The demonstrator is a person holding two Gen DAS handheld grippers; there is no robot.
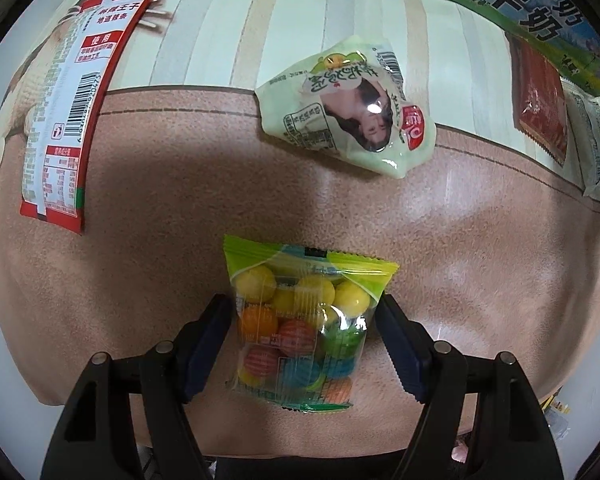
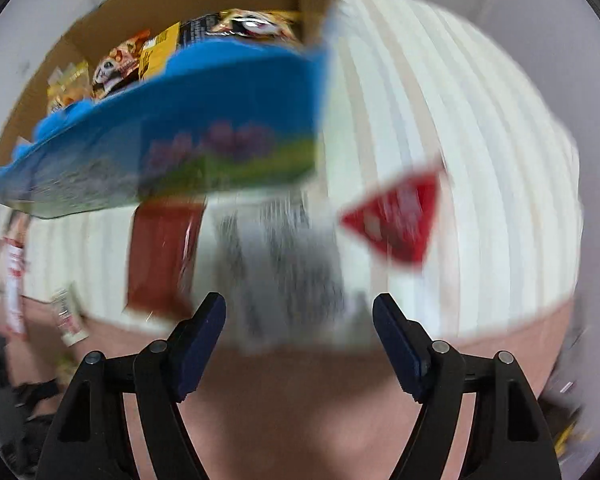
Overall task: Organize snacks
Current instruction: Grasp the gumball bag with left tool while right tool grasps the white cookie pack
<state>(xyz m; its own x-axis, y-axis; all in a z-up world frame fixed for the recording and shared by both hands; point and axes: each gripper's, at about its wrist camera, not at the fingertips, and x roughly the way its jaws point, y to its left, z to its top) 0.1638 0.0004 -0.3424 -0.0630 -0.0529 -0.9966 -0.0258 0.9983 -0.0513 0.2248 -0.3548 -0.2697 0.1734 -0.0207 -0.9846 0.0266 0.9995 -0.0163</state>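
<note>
A clear bag of coloured gumballs with a green top seam hangs between the fingers of my left gripper, which is shut on its two sides above the brown cloth. The right wrist view is blurred. My right gripper stands open there with nothing between its pads, over a grey-white packet that lies on the striped cloth. Beside that packet lie a dark red packet and a red triangular packet. A cardboard box with a blue printed front holds several snack packs.
A pale green pouch lies just beyond the gumball bag. A long red-and-white packet is at the left. A dark red packet and a white packet lie by the green carton wall at the right.
</note>
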